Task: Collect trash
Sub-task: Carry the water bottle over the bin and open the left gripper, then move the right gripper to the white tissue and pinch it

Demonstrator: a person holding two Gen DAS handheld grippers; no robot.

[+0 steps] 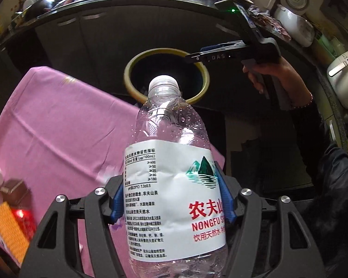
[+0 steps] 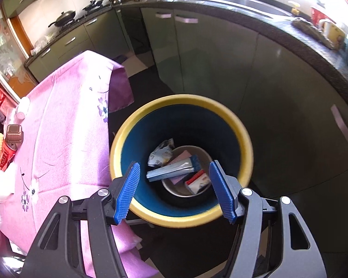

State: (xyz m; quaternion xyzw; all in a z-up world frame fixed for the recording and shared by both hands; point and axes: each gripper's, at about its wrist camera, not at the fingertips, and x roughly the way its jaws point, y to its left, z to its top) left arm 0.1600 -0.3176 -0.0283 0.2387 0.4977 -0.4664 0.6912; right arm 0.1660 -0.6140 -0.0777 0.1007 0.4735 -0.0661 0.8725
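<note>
The left gripper [image 1: 171, 199] gripped an empty water bottle [image 1: 171, 173] at its label, cap pointing toward the yellow-rimmed bin [image 1: 132, 88] beside the pink tablecloth [image 1: 58, 127]. Released too soon, the light bottle could strike the rim and bounce onto the floor. The right gripper [image 2: 174, 190] hung over the bin, fingers [image 2: 127, 192] spread and holding nothing, above wrappers [image 2: 171, 170] lying inside.

Left wrist view: steep downward look along left tool [image 1: 171, 199], bin [image 1: 130, 78] farther ahead. Right wrist view: looks down from close above bin [image 2: 118, 143] mouth. Shared: bin, pink-covered tabletop [image 1: 58, 125] [image 2: 65, 120], dark cabinets [image 1: 104, 37] [image 2: 278, 74].
</note>
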